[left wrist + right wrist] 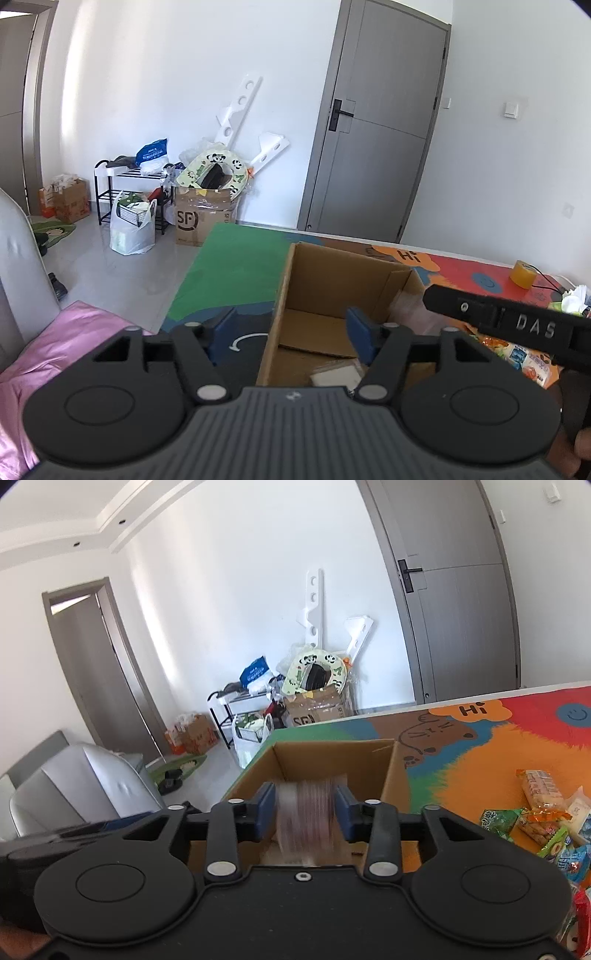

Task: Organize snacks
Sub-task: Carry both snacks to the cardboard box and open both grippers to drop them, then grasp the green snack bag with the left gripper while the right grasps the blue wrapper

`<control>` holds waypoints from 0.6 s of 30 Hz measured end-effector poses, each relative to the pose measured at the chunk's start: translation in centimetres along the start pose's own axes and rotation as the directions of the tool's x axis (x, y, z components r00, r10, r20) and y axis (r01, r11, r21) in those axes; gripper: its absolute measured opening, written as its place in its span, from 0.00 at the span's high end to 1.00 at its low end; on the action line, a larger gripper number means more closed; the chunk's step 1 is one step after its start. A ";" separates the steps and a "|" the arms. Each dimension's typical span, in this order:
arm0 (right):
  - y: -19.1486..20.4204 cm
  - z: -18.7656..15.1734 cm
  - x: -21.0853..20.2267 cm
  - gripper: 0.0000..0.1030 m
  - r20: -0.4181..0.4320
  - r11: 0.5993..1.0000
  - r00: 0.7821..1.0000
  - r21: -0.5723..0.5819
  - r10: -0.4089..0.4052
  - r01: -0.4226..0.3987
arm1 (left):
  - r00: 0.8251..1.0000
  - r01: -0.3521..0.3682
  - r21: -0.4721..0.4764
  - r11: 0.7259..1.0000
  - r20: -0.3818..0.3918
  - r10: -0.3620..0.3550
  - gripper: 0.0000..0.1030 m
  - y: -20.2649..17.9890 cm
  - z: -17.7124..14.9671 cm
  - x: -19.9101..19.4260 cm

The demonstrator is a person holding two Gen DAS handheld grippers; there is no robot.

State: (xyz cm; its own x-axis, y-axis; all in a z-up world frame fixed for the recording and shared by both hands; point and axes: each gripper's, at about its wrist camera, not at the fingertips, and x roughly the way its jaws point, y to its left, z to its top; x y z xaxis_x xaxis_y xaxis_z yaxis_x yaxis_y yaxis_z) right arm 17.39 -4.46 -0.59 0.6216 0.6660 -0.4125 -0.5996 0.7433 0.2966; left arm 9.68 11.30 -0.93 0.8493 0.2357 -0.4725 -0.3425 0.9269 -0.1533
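Note:
An open cardboard box (334, 273) stands on the colourful play mat (236, 266). My left gripper (291, 334) is open and empty; its two fingers straddle the box's left wall. A pale snack packet (334, 374) lies on the box floor. In the right wrist view my right gripper (306, 810) sits over the box (397, 775). A blurred clear snack packet (306, 816) sits between its blue pads; I cannot tell whether they grip it. The right gripper's black body (517, 325) reaches in from the right in the left wrist view.
Several loose snack packets (543, 812) lie on the mat (498, 753) to the right of the box. A yellow tape roll (522, 274) sits at the mat's far right. A pink cushion (55, 354) and a grey chair (85, 779) are to the left.

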 end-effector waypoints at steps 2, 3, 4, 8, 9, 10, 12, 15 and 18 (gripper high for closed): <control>-0.2 0.1 -0.7 0.49 0.008 1.000 1.000 0.009 -0.001 0.001 | 1.000 -0.002 -0.001 1.000 0.018 0.002 0.23 0.0 -0.1 -0.6; -0.3 0.2 -1.2 0.47 0.012 1.000 1.000 0.013 -0.007 0.007 | 1.000 -0.005 -0.001 1.000 0.020 0.005 0.20 -0.1 -0.2 -0.8; -0.6 0.2 -1.5 0.44 0.015 1.000 1.000 0.017 -0.012 0.011 | 1.000 -0.006 0.000 1.000 0.015 0.006 0.19 -0.3 -0.1 -0.7; -1.8 0.1 -3.2 0.34 0.016 0.999 0.999 0.030 -0.040 0.040 | 1.000 0.010 -0.010 1.000 0.008 -0.010 0.16 -0.9 -0.3 -0.9; -2.2 0.0 -3.8 0.33 0.017 0.998 0.999 0.035 -0.049 0.048 | 1.000 0.009 -0.010 1.000 0.007 -0.009 0.13 -1.1 -0.5 -1.0; -2.5 -0.1 -4.1 0.32 0.017 0.998 0.998 0.039 -0.056 0.055 | 1.000 0.010 -0.008 1.000 0.007 -0.010 0.10 -1.2 -0.6 -1.1; -3.3 -0.3 -5.1 0.28 0.020 0.996 0.997 0.051 -0.072 0.071 | 1.000 0.014 -0.001 1.000 0.007 -0.014 0.09 -1.8 -0.9 -1.3; -4.6 -0.8 -6.7 0.22 0.020 0.993 0.995 0.077 -0.096 0.094 | 1.000 0.023 0.002 1.000 0.000 -0.023 0.08 -2.3 -1.2 -1.7; -5.7 -1.5 -8.1 0.17 0.014 0.990 0.993 0.088 -0.113 0.112 | 0.999 0.038 0.004 0.999 0.007 -0.038 0.07 -2.8 -1.7 -2.3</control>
State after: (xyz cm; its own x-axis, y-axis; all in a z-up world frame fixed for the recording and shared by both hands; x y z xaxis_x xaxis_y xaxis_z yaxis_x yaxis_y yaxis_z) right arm 15.03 -14.18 -0.23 0.6928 0.5782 -0.4309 -0.4795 0.8157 0.3237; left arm 8.03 7.68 -0.92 0.8643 0.2026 -0.4604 -0.3088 0.9362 -0.1677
